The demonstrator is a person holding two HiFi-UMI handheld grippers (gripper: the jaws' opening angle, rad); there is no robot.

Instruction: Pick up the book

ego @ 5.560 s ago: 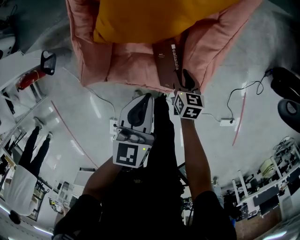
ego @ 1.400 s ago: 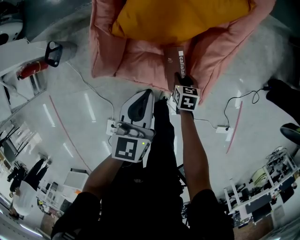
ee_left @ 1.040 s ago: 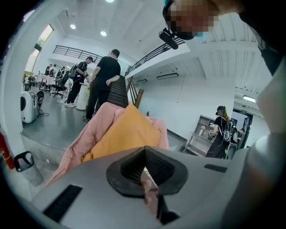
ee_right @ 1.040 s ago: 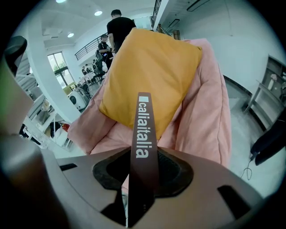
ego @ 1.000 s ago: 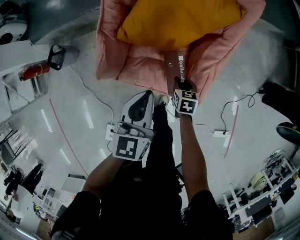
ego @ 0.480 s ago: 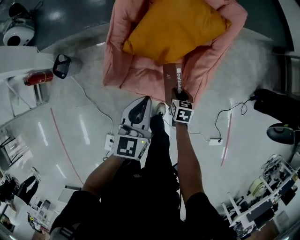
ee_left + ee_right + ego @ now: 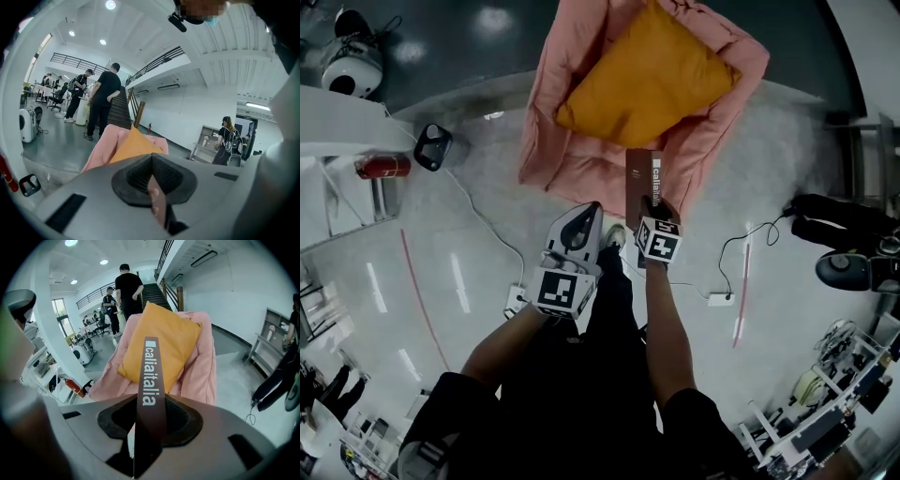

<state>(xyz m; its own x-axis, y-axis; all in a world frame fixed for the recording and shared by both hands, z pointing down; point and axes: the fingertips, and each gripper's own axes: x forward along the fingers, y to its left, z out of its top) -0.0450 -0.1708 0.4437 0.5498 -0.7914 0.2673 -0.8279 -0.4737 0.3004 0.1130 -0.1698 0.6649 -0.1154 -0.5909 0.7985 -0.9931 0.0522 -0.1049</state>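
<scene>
Right gripper is clamped on the book: both pads pinch the dark brown cover, spine w/ white lettering facing the camera. The book stands on edge and sticks out past the jaw tips. It hangs in front of the pink armchair; in the head view it overlaps the seat's front edge, just below the orange cushion. Whether it clears the seat can't be told there. Left gripper sits beside the right one, nearer the person's body, pads pressed together at the tips w/ nothing gripped. A pinkish sliver shows in the slit lower down; what it is can't be told. Floor is glossy pale grey w/ lamp reflections, and the chair sits on a paler, matte rug-like patch. Red tape lines run across the floor left & right of the person. A white cable leads to a power strip near the person's feet, and a black cable loops on the right. A red fire extinguisher lies by white furniture at left. The room is a big open hall w/ white walls, ceiling spots and a staircase behind the chair. Standing people are near the stairs, well apart from the chair.
</scene>
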